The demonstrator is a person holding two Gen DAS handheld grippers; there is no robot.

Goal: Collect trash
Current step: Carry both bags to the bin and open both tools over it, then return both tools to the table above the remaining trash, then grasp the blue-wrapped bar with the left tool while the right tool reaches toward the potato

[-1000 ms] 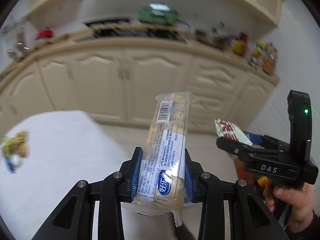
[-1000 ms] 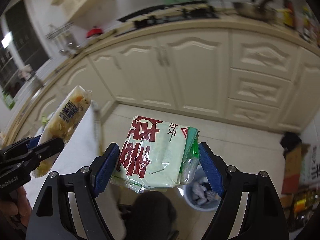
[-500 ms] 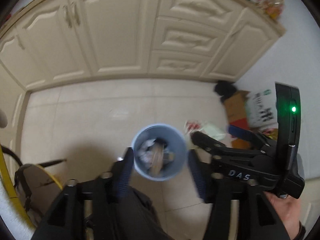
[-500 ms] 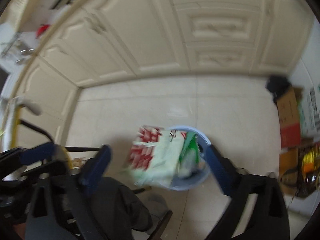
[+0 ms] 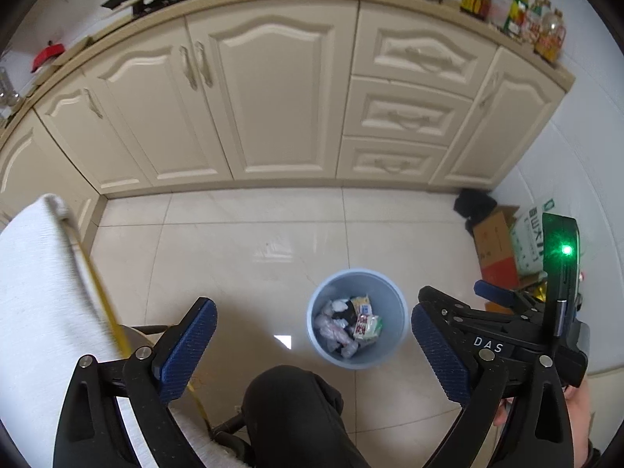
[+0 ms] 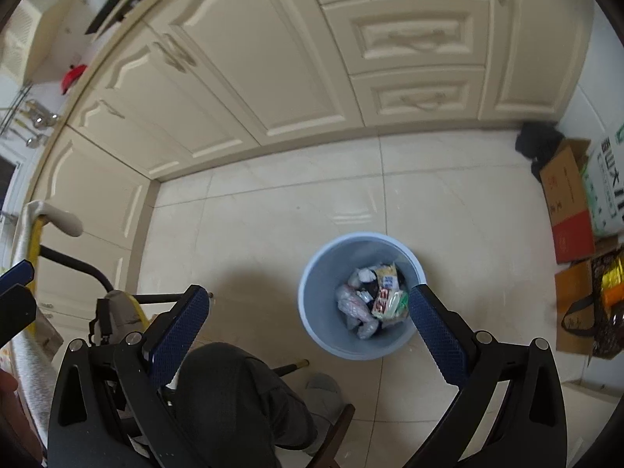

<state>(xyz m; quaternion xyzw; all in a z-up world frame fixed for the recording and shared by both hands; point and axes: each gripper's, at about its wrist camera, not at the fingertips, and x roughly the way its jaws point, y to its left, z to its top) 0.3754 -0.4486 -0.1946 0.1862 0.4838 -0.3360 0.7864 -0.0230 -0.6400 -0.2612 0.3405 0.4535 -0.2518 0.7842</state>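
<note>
Cream cabinets [image 5: 273, 89] fill the upper view; tiled floor [image 5: 234, 241] below them. A second ago I faced the counter at level height; now both cameras look down at the floor.

White-cloth tabletop [image 5: 35, 292] edge sits at my left, well apart from the bin.

Cardboard boxes [image 6: 565, 202] stand by the right wall, beyond the bin.

Light blue bin [image 5: 394, 312] stands on the floor, just ahead of my knee [image 5: 292, 397]. In the right wrist view its far rim [image 6: 362, 238] is fully clear.

My left tongs [image 5: 312, 347] are spread wide, nothing between the blue pads. A second ago they clamped a long clear snack wrapper; that is gone from them.

My right tongs [image 6: 304, 331] are also spread wide and bare. A second ago they held a green-and-red packet.

Green-and-red packet [image 6: 388, 302] now lies in the bin on crumpled white wrappers [image 6: 353, 306]. A beige wrapper [image 6: 386, 275] lies beside it, touching.
</note>
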